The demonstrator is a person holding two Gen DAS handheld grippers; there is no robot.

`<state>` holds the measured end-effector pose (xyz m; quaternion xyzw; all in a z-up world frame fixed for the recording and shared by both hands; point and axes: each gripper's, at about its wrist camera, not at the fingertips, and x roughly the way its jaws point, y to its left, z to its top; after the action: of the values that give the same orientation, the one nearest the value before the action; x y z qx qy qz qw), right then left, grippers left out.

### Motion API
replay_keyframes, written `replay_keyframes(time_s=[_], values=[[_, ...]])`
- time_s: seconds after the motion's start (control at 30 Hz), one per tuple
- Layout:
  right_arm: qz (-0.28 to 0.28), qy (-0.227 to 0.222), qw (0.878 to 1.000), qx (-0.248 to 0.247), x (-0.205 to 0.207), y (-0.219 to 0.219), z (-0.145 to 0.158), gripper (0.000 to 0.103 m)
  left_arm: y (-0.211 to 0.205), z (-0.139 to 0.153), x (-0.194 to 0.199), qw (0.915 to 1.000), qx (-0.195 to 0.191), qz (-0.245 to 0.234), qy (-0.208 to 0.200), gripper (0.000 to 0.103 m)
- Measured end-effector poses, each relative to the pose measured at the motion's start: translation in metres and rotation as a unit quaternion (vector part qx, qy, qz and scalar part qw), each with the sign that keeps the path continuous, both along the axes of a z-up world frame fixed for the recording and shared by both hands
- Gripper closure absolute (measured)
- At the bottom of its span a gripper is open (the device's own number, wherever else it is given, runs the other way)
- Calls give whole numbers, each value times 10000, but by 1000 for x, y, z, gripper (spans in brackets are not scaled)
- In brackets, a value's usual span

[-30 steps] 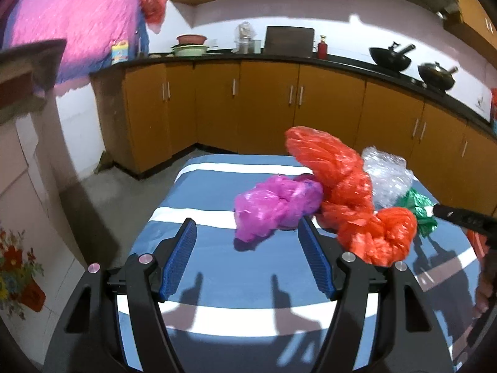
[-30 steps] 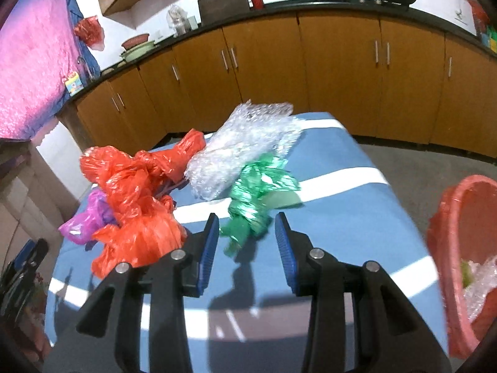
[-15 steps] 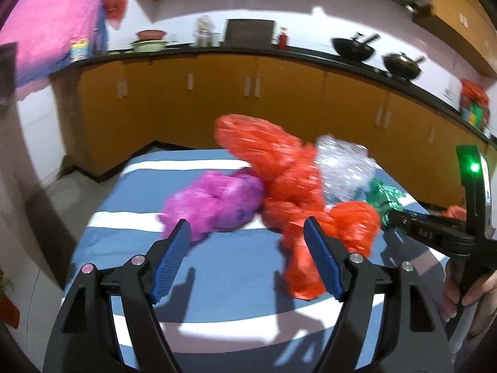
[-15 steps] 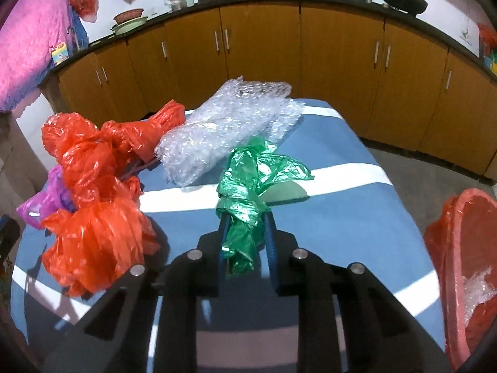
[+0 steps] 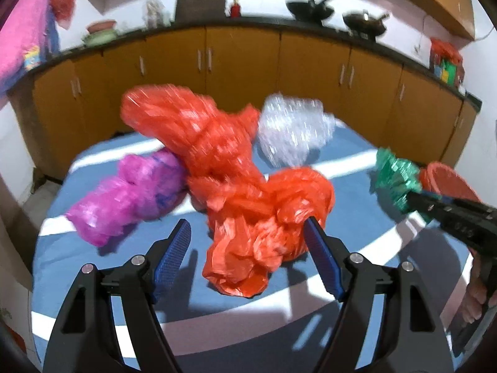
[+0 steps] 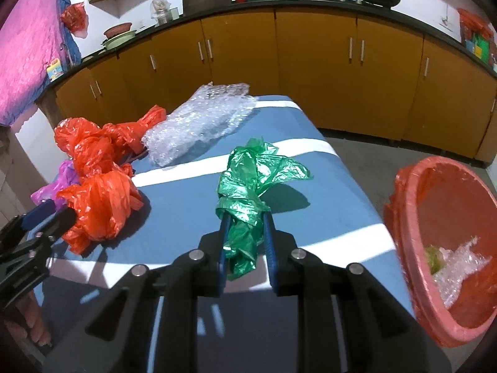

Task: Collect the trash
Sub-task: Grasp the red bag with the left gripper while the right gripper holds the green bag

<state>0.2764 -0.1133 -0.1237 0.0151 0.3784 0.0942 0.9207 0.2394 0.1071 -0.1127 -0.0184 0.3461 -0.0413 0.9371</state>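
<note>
My right gripper is shut on a crumpled green plastic bag and holds it lifted above the blue striped table; the bag also shows in the left wrist view. My left gripper is open, its fingers on either side of the near orange plastic bag. A second orange bag, a pink bag and a bubble wrap bundle lie behind it.
A red bin lined with an orange bag stands off the table's right edge, with bubble wrap and trash inside. Wooden kitchen cabinets run behind the table, with pans on the counter.
My right gripper closed on the green bag and lifted it toward the right. My left gripper moved right and forward, from the pink bag to straddle the near orange bag.
</note>
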Motion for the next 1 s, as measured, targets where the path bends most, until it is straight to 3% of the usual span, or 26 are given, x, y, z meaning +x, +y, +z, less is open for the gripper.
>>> replay_keyframes(time_s=[0.03, 0.1, 0.2, 0.5, 1.0], values=[[-19, -2, 10000, -8, -2, -2, 1, 82, -1, -2, 2, 9999, -67, -86, 74, 42], [-54, -16, 10000, -14, -7, -7, 4, 82, -3, -5, 6, 9996, -91, -190, 181, 73], [-93, -57, 9999, -36, -14, -13, 9, 82, -7, -5, 2, 9997, -18, -224, 126, 89], [-142, -326, 9994, 33, -40, -28, 37, 82, -20, 22, -37, 9990, 83, -361, -270, 92], [-317, -952, 9948, 175, -91, -69, 97, 82, -53, 82, -56, 9964, 97, -351, -760, 92]])
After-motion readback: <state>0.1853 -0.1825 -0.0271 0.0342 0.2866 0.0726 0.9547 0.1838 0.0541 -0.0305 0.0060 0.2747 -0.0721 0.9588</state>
